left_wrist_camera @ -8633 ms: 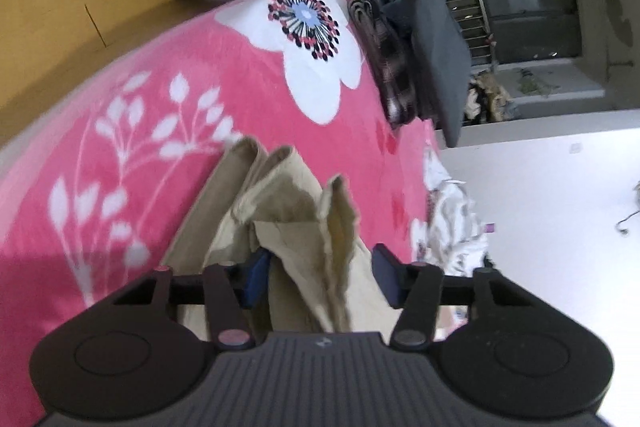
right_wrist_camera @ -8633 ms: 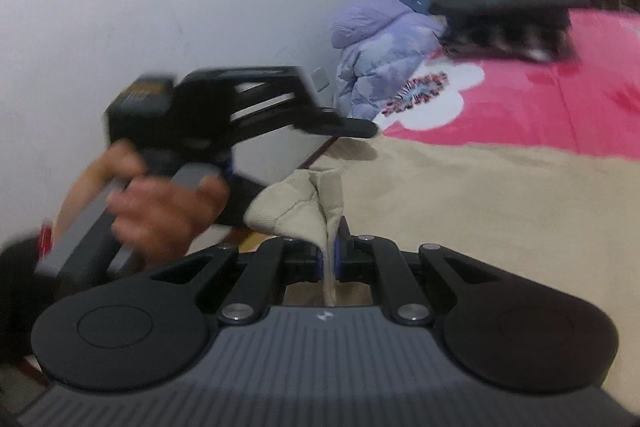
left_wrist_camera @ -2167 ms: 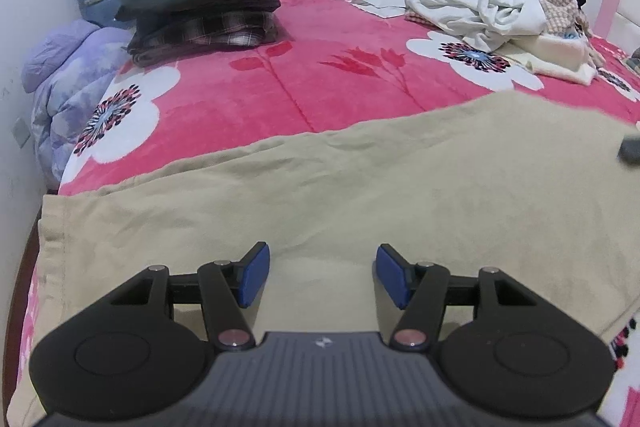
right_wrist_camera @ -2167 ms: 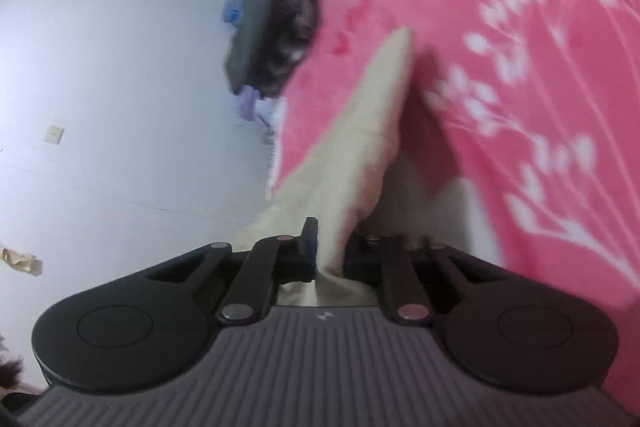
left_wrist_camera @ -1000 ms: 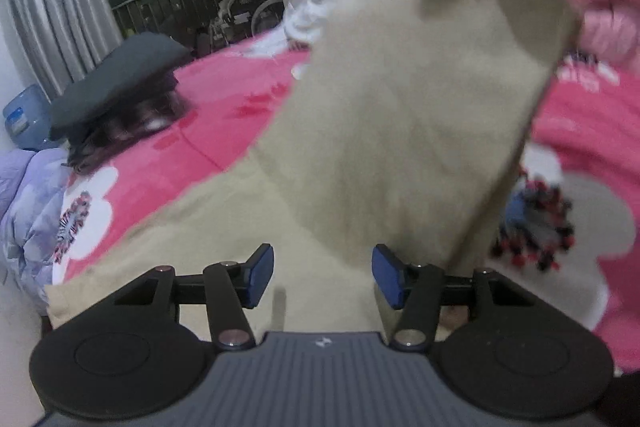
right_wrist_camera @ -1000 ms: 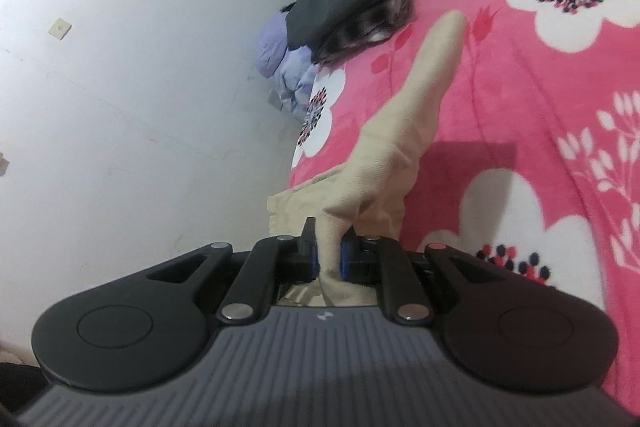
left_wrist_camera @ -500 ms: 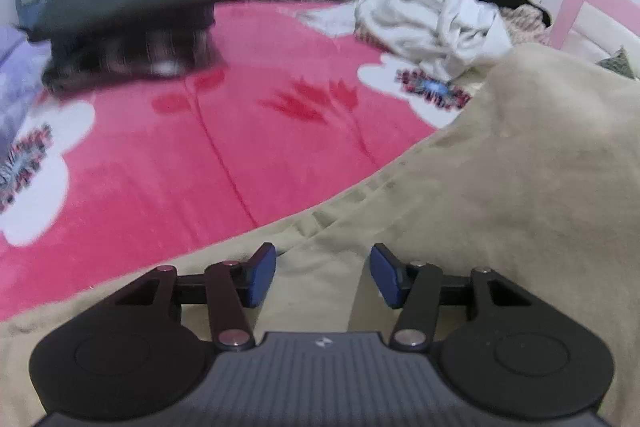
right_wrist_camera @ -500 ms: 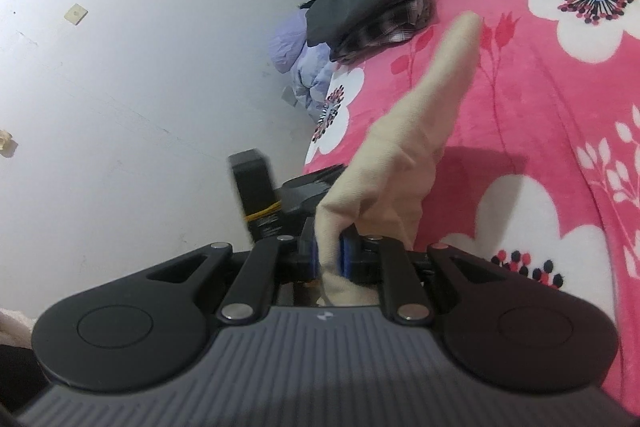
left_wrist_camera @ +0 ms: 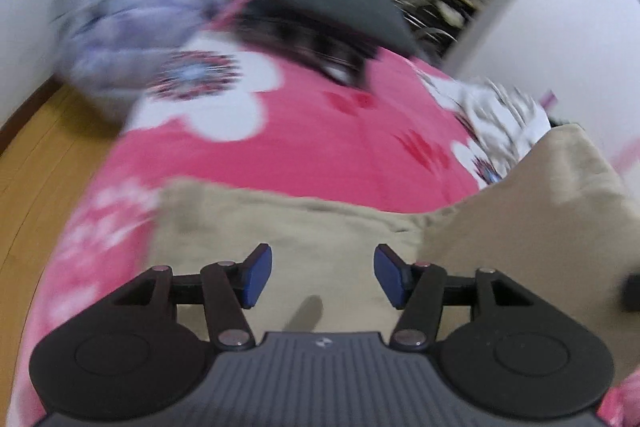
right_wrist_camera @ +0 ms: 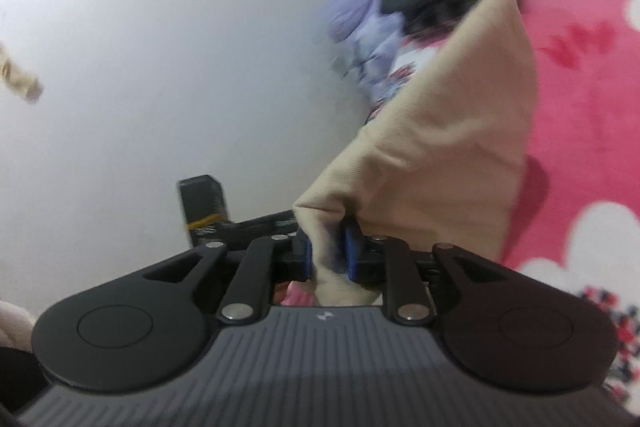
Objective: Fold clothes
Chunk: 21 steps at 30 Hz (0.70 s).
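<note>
Fingers first: right gripper (right_wrist_camera: 326,257) is clamped on a bunched edge of the beige soft-knit garment (right_wrist_camera: 452,143), lifting that part off the pink floral fleece blanket (right_wrist_camera: 580,79). Left gripper (left_wrist_camera: 322,277) is spread wide with nothing between its blue pads, hovering just above the garment's flat part (left_wrist_camera: 288,243).

Status: fold looks mid-way. One portion lies flat near the blanket's near edge; the raised flap (left_wrist_camera: 552,211) is not laid down.

Further back on the blanket: a stack of dark folded clothes (left_wrist_camera: 332,7), white crumpled laundry (left_wrist_camera: 508,107) to its right. Left view blurred.
</note>
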{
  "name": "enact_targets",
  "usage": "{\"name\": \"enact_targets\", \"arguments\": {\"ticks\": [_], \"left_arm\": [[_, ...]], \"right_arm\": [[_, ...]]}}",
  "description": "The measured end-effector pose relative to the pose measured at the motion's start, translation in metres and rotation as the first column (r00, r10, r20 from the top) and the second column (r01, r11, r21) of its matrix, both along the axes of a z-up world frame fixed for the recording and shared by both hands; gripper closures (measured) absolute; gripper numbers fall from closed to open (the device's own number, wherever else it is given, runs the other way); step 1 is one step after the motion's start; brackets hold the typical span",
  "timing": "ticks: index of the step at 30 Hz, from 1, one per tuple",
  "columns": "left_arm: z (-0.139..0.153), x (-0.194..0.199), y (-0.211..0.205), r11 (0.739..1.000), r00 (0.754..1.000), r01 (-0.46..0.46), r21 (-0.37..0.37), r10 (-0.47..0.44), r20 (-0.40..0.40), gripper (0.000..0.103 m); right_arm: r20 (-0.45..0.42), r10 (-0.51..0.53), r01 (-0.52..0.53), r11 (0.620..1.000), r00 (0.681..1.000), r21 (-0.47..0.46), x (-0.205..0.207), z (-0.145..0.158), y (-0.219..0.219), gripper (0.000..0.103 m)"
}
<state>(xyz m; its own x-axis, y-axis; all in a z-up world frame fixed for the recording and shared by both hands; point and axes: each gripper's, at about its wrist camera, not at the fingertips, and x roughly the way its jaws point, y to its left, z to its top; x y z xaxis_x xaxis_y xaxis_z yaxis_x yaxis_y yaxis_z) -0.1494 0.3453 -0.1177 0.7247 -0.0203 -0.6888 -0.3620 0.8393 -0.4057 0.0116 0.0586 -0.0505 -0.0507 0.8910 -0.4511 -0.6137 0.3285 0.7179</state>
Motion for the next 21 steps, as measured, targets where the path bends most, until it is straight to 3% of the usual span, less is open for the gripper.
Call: {"name": "enact_targets", "arguments": {"ticks": [6,10,13,17,21], "left_arm": [[0.010,-0.070,0.051,0.980,0.984,-0.176,-0.090,0.175,-0.012,0.045],[0.003,-0.085,0.069,0.959,0.975,-0.223,-0.175,0.222,-0.026,0.043],[-0.006,-0.082,0.076,0.944,0.977,-0.211,-0.251,0.212,-0.025,0.042],[-0.014,-0.071,0.077,0.935,0.986,-0.162,-0.314,0.166,-0.013,0.038],[-0.021,-0.061,0.076,0.921,0.992,-0.124,-0.369,0.124,-0.022,0.038]], "right_arm": [[0.103,0.131,-0.120,0.986,0.986,-0.112,-0.032,-0.022,0.099,0.085],[0.132,0.152,-0.129,0.978,0.980,-0.167,-0.055,-0.061,0.149,0.067],[0.080,0.107,-0.098,0.989,0.991,-0.107,-0.058,-0.079,0.152,0.057],[0.034,0.086,-0.089,0.991,0.996,0.104,-0.059,-0.069,0.119,0.039],[0.041,0.011,-0.019,0.980,0.999,0.197,-0.052,-0.059,0.065,0.037]]}}
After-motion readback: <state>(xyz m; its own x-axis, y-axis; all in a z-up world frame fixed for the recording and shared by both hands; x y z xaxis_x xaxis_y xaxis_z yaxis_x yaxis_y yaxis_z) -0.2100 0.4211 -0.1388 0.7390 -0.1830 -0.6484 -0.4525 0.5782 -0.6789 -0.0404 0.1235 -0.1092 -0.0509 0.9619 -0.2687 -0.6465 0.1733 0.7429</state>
